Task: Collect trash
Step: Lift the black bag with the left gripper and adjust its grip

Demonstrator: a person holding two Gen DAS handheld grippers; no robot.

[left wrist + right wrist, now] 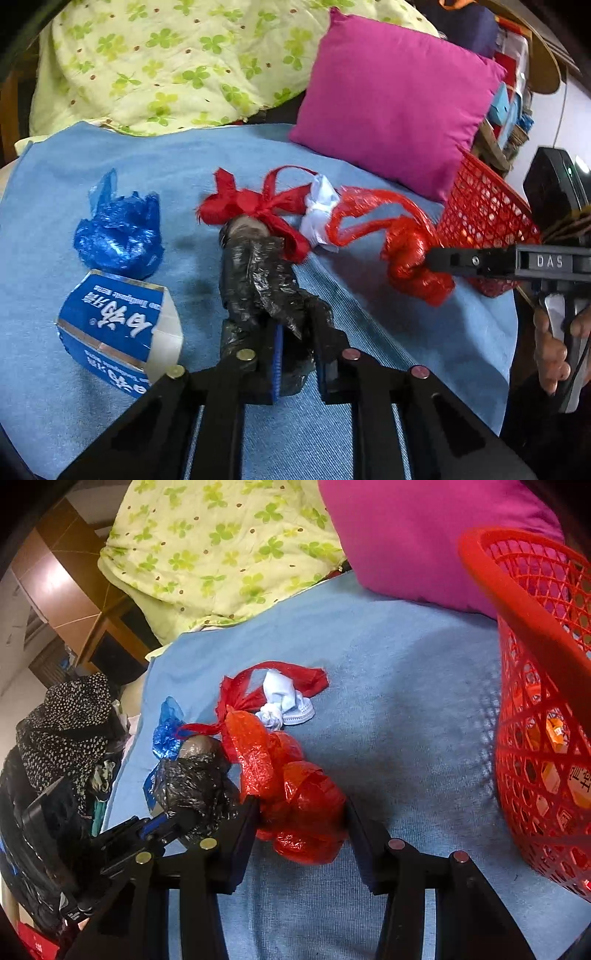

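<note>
On the blue cloth point(369, 332) my left gripper point(297, 332) is shut on the near end of a crumpled black plastic bag point(258, 280). Beyond it lie a red ribbon-like bag point(255, 206) and a knotted white cloth point(319, 206). In the right wrist view my right gripper point(303, 808) is shut on a crinkled red plastic bag point(303, 805) that fills the gap between its fingers. The left gripper point(166, 823) shows there too, holding the black bag point(195, 779). A red mesh basket point(535, 738) stands at the right with orange packaging inside.
A blue plastic bag point(118, 232) and a blue-and-white carton point(118, 332) lie left of the black bag. A magenta pillow point(395, 103) and a green clover quilt point(166, 62) sit behind. A person's hand point(550, 350) holds the right gripper's handle.
</note>
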